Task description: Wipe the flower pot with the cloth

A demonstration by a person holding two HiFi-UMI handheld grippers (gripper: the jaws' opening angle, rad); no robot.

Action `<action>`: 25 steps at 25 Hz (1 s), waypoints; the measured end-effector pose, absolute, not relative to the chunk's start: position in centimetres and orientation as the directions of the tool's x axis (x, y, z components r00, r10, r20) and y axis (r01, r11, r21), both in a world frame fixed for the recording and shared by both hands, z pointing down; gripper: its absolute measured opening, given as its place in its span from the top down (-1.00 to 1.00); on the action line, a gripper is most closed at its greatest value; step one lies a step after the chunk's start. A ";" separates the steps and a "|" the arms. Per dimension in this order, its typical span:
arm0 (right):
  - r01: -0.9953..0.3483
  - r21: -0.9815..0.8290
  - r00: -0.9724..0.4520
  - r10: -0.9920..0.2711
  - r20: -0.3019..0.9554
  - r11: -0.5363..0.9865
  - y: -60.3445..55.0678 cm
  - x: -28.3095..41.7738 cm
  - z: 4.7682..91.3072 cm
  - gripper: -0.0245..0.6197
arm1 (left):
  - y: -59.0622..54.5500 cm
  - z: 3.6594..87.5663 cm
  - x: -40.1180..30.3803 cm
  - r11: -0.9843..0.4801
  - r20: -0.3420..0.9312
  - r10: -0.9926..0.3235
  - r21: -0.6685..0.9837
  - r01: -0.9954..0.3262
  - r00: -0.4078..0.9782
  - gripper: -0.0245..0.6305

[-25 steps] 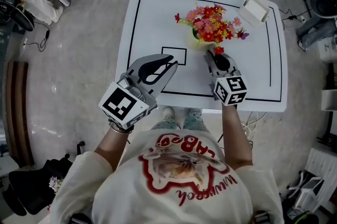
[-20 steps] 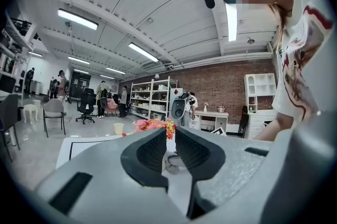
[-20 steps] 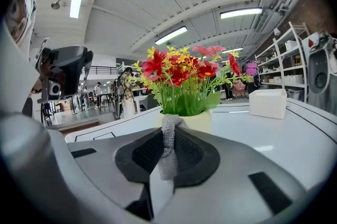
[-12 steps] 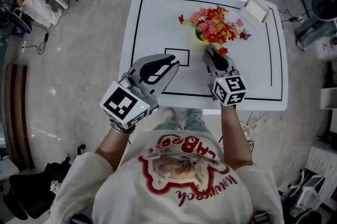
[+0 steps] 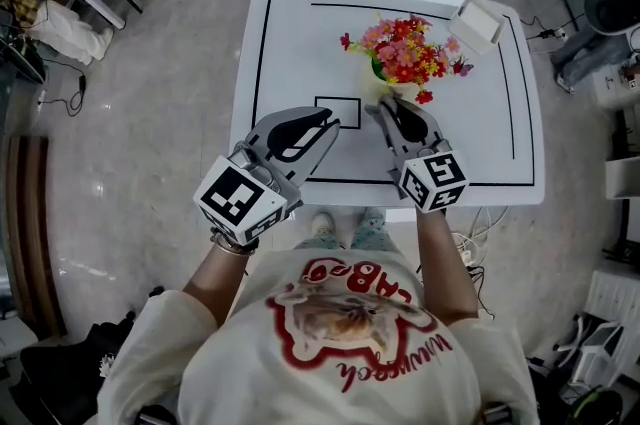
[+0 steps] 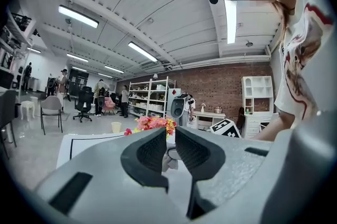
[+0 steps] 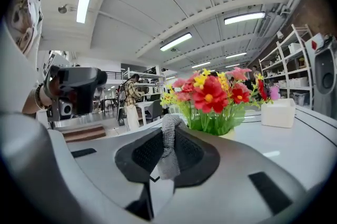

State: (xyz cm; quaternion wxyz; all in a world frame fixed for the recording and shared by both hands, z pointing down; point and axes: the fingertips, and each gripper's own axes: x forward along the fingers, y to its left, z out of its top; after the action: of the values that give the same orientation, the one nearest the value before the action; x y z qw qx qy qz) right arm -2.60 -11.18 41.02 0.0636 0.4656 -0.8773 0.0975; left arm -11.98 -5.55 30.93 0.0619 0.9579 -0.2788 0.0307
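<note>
A pale yellow flower pot [image 5: 398, 89] with red, pink and yellow flowers [image 5: 405, 48] stands on the white table [image 5: 290, 33]. My right gripper [image 5: 385, 105] is just in front of the pot, on its left side, and is shut on a grey cloth [image 7: 168, 152]. The cloth sticks up as a bunched strip between the pads. In the right gripper view the pot [image 7: 230, 134] shows just beyond the jaws, to the right. My left gripper [image 5: 331, 121] hovers over the table's near left part. Its jaws stand a narrow gap apart, with nothing between them.
A white box [image 5: 478, 21] sits at the far right corner of the table, behind the flowers. Black lines mark a large rectangle and a small square [image 5: 337, 111] on the tabletop. Shelves, chairs and people stand in the room beyond.
My right gripper has lifted a little with the cloth and shifted slightly left in front of the pot. The left gripper has stayed about where it was.
</note>
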 end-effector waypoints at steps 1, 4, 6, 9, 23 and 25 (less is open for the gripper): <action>-0.827 -0.111 -0.563 -0.804 0.194 0.552 -10.9 -2.9 40.5 0.79 | -5.6 31.0 -11.9 -0.839 0.092 -0.527 0.102 -0.535 0.845 0.75; -0.812 -0.110 -0.584 -0.794 0.170 0.574 -9.7 -3.7 38.7 0.79 | -5.7 31.0 -11.7 -0.846 0.083 -0.516 0.104 -0.522 0.853 0.75; -0.801 -0.114 -0.598 -0.786 0.156 0.587 -8.6 -4.2 37.7 0.79 | -5.6 31.1 -11.6 -0.852 0.075 -0.506 0.110 -0.512 0.859 0.75; -0.795 -0.119 -0.607 -0.784 0.132 0.595 -6.8 -4.7 36.1 0.79 | -5.5 31.4 -11.4 -0.859 0.066 -0.491 0.129 -0.495 0.869 0.75; -0.773 -0.022 -0.634 -0.772 0.047 0.633 -0.4 -2.8 27.7 0.77 | -1.8 29.7 -7.5 -0.899 0.044 -0.427 0.086 -0.429 0.903 0.75; -0.765 -0.003 -0.644 -0.764 0.043 0.644 0.7 -2.3 27.3 0.77 | -1.0 29.4 -7.0 -0.888 0.037 -0.449 0.092 -0.451 0.893 0.75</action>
State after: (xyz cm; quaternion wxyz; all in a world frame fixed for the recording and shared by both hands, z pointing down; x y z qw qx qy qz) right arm -2.30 0.73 27.34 0.0188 0.4217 -0.9065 0.0103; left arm -7.04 -1.00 29.39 0.0492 0.9715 -0.2316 0.0073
